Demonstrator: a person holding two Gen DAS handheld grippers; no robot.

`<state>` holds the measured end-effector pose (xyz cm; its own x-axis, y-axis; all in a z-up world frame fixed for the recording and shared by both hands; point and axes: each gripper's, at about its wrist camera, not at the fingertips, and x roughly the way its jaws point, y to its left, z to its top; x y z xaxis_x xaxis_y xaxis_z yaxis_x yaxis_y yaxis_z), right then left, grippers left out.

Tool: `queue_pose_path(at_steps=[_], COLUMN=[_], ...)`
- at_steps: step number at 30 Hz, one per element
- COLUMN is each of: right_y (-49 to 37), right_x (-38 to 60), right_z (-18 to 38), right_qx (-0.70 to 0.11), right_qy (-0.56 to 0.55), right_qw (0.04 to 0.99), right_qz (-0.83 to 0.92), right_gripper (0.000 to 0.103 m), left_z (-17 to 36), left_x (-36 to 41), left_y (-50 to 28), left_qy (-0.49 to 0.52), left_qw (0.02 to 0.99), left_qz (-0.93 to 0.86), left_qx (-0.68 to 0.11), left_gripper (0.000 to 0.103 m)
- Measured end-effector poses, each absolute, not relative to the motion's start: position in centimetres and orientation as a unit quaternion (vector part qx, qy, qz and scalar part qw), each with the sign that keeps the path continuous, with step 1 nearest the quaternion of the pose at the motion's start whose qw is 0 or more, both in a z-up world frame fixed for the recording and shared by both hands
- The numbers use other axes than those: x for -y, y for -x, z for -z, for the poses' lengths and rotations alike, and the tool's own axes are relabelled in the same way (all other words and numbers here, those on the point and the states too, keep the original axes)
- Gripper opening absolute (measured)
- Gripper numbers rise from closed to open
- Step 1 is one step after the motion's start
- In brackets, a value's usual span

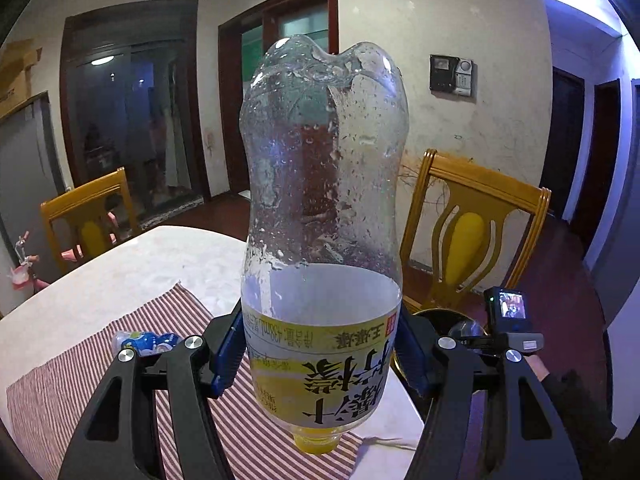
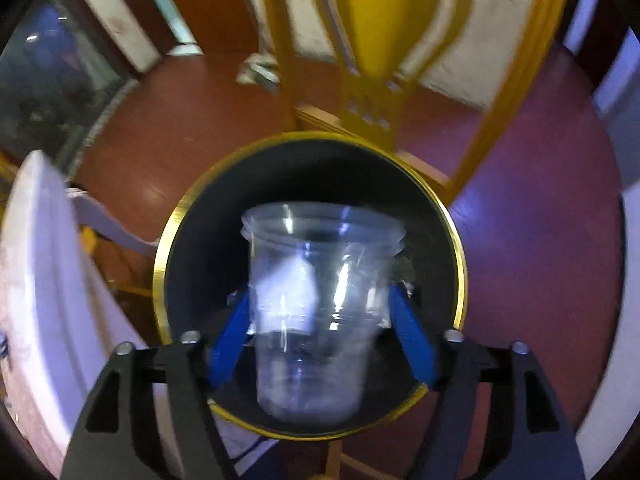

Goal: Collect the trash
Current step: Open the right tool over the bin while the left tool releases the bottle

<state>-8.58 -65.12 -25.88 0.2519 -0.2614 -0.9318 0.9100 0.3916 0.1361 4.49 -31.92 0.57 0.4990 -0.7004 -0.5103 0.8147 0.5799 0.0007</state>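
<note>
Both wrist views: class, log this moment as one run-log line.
left gripper: shut on bottle, cap down | right gripper: shut on cup, over bin | wrapper on table

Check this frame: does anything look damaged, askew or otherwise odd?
Yes. The plastic bottle in the left gripper is held upside down, yellow cap pointing at the table, and its base is dented inward. Droplets cling inside. The clear cup in the right gripper over the black bin looks intact, though blurred.
</note>
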Motion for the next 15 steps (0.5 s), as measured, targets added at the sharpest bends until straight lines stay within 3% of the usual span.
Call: queue_pose_path(at_steps=[4,15], right_y=[10.1,15.4], right_x=[65.0,66.5], right_z=[24.4,19.7], right_qx=[-0.415,-0.311], right_qy=[-0.368,-0.410], right_qw=[0.713,0.735], right_qz=[0.428,0.441], right_gripper=[0.082,0.082], left_z=[-0.4,3.8], left_x=[32.9,39.9], left_y=[-4.8,-3.1], left_qy=[-0.128,-0.139], left_qw=[0.847,0.783], left_qz=[0.456,0.543], left_qx=[-0.241,-0.269], left_gripper=[0.064,0.064])
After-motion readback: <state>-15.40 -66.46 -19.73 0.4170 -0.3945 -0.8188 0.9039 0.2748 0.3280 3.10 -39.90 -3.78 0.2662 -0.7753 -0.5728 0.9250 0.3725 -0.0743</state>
